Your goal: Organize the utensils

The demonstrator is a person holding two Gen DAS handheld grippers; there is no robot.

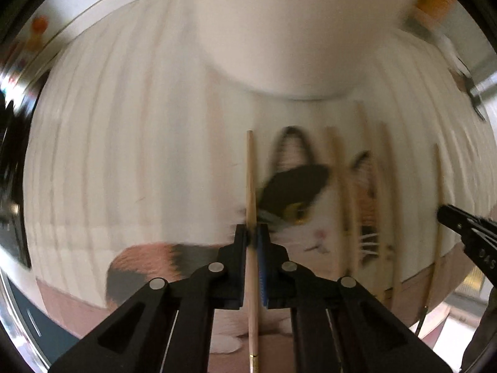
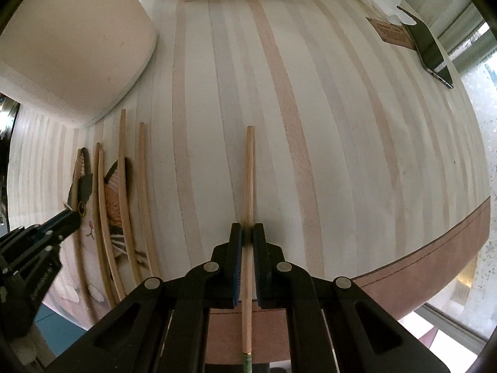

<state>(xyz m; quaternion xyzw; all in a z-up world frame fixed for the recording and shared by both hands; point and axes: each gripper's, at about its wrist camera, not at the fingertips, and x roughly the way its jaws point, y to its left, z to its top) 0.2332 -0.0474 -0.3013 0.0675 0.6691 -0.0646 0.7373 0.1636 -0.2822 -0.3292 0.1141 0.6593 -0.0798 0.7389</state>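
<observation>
— Striped cloth (image 2: 310, 124) covers the table, right? What do the right gripper (image 2: 247, 236) fingers have?

— They are pinched tight on one chopstick (image 2: 248, 180). The stick runs straight between them, tip pointing away, its green end back near the camera.

— And the left gripper (image 1: 252, 237)?

— Same thing. Its fingers are squeezed on another chopstick (image 1: 250, 174), which has a gold band at the near end. That picture is blurry.

— Where are the other sticks?

— A bunch of loose chopsticks (image 2: 124, 205) lies side by side on a cat picture mat (image 2: 90, 230), on the left of the right gripper. The left gripper is just over that mat, close beside the bunch.

— How much room is there?

— Lots of bare cloth ahead and to the right of the right gripper. A big cream box (image 2: 68, 40) sits at the far left, just past the stick tips. A phone (image 2: 431, 56) and a small brown card (image 2: 391, 32) lie at the far right corner. The round brown table edge (image 2: 435, 255) curves close on the near right.

— How are the grippers held?

— Both point forward over the table, well apart from each other, left one low by the mat.
</observation>
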